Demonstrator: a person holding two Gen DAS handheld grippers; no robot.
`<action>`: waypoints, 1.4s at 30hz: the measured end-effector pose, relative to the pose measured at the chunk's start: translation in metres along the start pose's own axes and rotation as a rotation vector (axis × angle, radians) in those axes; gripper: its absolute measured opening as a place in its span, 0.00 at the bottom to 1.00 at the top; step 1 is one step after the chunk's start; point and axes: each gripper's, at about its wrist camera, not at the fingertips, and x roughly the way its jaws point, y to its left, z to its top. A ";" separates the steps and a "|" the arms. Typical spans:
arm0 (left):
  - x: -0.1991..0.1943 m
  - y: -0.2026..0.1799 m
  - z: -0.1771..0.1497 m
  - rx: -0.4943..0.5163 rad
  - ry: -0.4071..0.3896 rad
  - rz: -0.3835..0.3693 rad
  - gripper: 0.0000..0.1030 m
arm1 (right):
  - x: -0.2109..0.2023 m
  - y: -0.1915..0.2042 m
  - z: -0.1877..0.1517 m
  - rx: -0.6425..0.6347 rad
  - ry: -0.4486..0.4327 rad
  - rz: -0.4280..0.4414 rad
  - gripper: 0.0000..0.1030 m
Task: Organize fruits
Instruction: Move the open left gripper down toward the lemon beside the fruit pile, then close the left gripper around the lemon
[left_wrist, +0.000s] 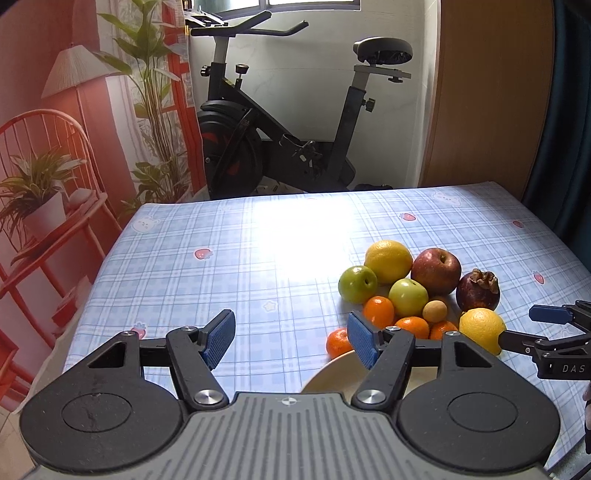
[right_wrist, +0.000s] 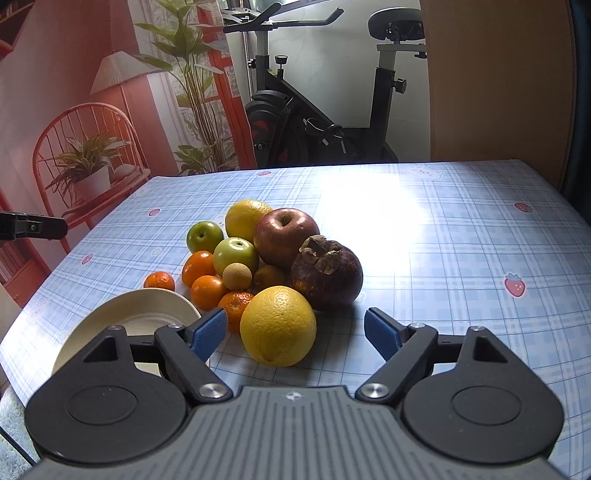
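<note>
Fruit pile (right_wrist: 266, 258) at frame centre on the table (right_wrist: 461, 240): yellow citrus, red apple, green apples, tangerines, dark mangosteen. Right hand-held gripper (right_wrist: 295, 332) spread around nearest yellow citrus (right_wrist: 277, 325), not touching; left hand-held gripper (left_wrist: 291, 338) spread, empty.

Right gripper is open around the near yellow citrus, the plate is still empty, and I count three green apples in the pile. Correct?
Not quite: there are two green apples, not three, as the right wrist view shows. The rest stands: the right gripper is open with the near yellow citrus between its pads, not pressed, and the visible part of the plate holds nothing.
</note>
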 end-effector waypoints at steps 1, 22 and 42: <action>0.003 -0.003 -0.001 0.001 -0.004 -0.020 0.55 | 0.001 -0.001 -0.001 0.002 -0.001 0.003 0.80; 0.059 -0.063 0.012 -0.027 0.006 -0.234 0.37 | 0.033 -0.003 -0.018 -0.075 0.062 0.042 0.68; 0.114 -0.120 0.004 -0.082 0.173 -0.504 0.29 | 0.004 -0.029 -0.021 -0.046 0.052 0.005 0.68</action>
